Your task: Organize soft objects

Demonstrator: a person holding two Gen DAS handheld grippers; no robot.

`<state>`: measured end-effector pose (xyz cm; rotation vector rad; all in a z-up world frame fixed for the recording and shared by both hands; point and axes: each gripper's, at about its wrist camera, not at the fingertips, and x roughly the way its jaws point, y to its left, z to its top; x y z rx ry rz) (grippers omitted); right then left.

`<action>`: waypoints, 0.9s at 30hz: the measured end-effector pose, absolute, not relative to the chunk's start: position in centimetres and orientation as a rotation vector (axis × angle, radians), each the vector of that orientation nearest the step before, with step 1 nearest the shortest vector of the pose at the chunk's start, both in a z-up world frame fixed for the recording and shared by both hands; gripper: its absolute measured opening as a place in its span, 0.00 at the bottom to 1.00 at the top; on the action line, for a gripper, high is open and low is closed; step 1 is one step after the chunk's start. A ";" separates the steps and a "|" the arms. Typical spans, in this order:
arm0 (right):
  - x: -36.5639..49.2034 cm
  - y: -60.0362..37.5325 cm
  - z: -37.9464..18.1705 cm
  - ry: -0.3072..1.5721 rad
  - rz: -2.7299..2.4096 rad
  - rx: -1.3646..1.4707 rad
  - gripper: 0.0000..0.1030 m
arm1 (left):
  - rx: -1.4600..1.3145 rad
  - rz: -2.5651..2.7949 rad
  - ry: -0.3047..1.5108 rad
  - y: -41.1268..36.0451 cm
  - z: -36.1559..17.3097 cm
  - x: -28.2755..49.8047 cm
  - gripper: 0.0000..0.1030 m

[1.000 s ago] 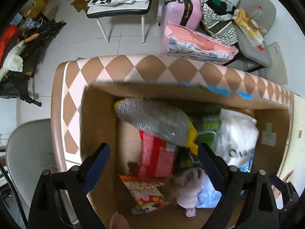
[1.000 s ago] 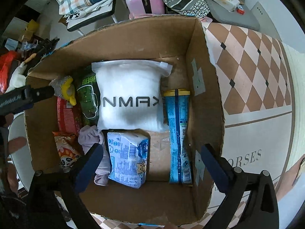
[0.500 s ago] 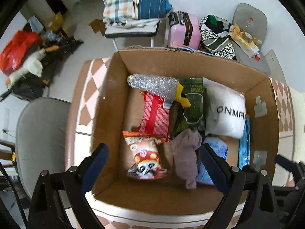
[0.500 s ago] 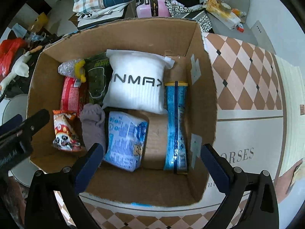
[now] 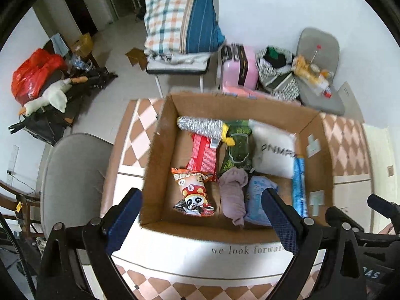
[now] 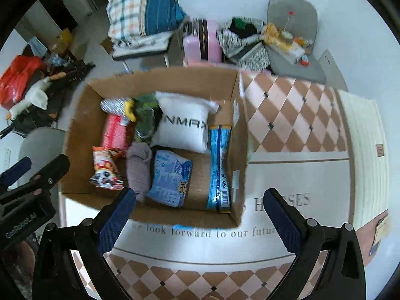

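An open cardboard box (image 5: 160,135) (image 6: 240,115) stands on the checkered table. Inside lie a silver glitter roll with a yellow tip (image 5: 200,125) (image 6: 115,105), a red packet (image 5: 203,155), a green packet (image 5: 237,147), a white pillow pack (image 5: 275,155) (image 6: 185,127), a panda snack bag (image 5: 193,192) (image 6: 106,167), a mauve cloth (image 5: 233,195) (image 6: 138,167), a light blue packet (image 5: 257,197) (image 6: 170,177) and a long blue packet (image 5: 298,182) (image 6: 220,167). My left gripper (image 5: 202,220) is open and empty above the box's near edge. My right gripper (image 6: 200,217) is open and empty, near the box's front.
The table (image 6: 295,120) has a pink diamond cloth with printed words. A grey chair (image 5: 72,175) stands at its left. Beyond are a stool with a plaid pillow (image 5: 180,22), a pink suitcase (image 5: 240,67), bags and another chair (image 5: 317,57).
Both grippers have pulled up and back from the box. The silver roll, close under the left gripper a second ago, now lies at the box's far left, and the whole box shows.
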<state>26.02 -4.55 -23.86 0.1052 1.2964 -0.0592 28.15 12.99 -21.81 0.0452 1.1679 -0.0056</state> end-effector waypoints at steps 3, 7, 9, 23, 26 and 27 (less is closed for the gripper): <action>23.8 -4.6 -19.7 1.221 -0.042 0.107 1.00 | 0.035 -0.006 1.110 13.1 -18.1 25.8 0.94; 20.6 -4.7 -14.3 1.126 -0.035 0.107 1.00 | 0.036 -0.006 1.048 13.4 -13.9 23.0 0.94; 18.9 -4.7 -11.9 1.081 -0.033 0.101 1.00 | 0.035 -0.010 1.022 13.5 -11.8 21.5 0.94; 10.2 -4.3 -2.2 0.915 -0.029 0.025 1.00 | 0.009 0.006 0.940 14.6 -4.0 14.6 0.94; 9.4 -4.5 -1.3 0.909 -0.032 0.020 1.00 | 0.005 0.003 0.933 14.4 -3.2 13.6 0.94; 9.1 -4.6 -1.0 0.904 -0.038 0.017 1.00 | 0.011 0.003 0.927 14.3 -3.1 13.3 0.94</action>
